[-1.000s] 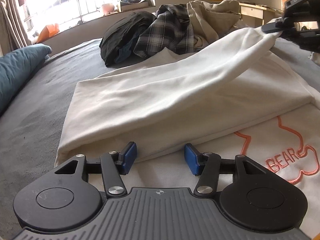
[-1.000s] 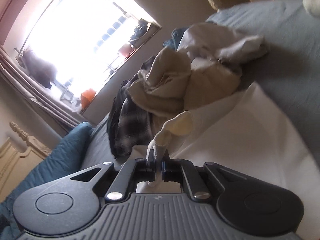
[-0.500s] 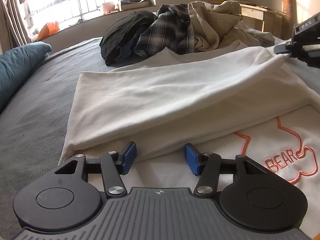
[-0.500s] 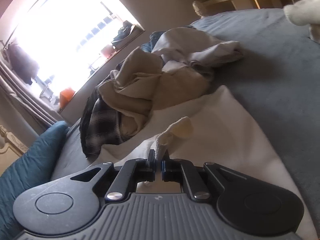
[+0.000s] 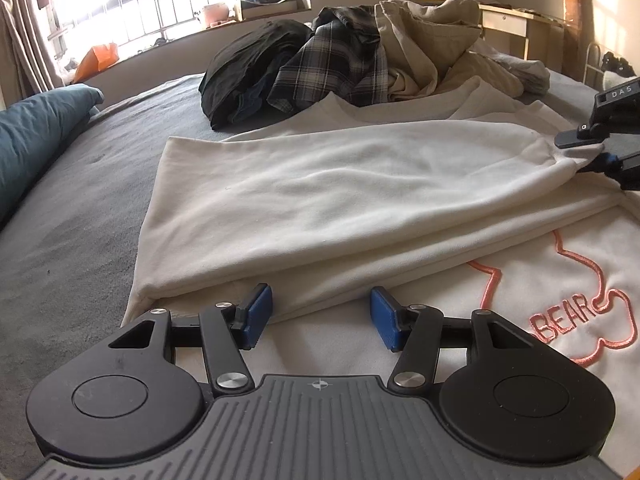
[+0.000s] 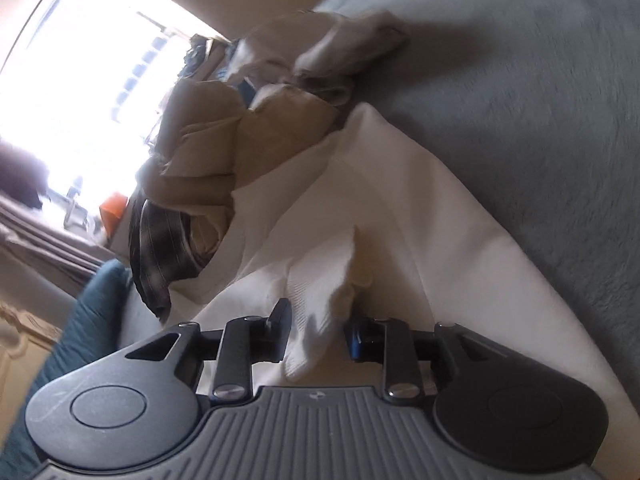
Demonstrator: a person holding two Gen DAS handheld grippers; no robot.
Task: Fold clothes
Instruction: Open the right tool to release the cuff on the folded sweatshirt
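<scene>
A white sweatshirt [image 5: 520, 280] with a pink "BEAR" outline lies on the grey bed [image 5: 80, 220]. One side and its sleeve [image 5: 360, 176] are folded across the body. My left gripper [image 5: 320, 312] stands open low over the shirt, at the near edge of the fold, with nothing between its blue pads. In the left wrist view my right gripper [image 5: 580, 152] is at the far right, at the sleeve's end. Its jaws are opening. The ribbed cuff [image 6: 320, 288] lies loose between them in the right wrist view, where my right gripper [image 6: 318, 330] hovers just above the shirt.
A heap of clothes [image 5: 340, 60], black, plaid and beige, sits behind the shirt. A teal pillow [image 5: 32, 132] lies at the left. A pale desk [image 5: 516, 28] stands at the far right, and a window sill with an orange bag [image 5: 96, 58] runs along the back.
My right gripper came down with the sleeve, which now lies flat across the shirt, and its jaws have parted around the cuff. The left gripper has kept still.
</scene>
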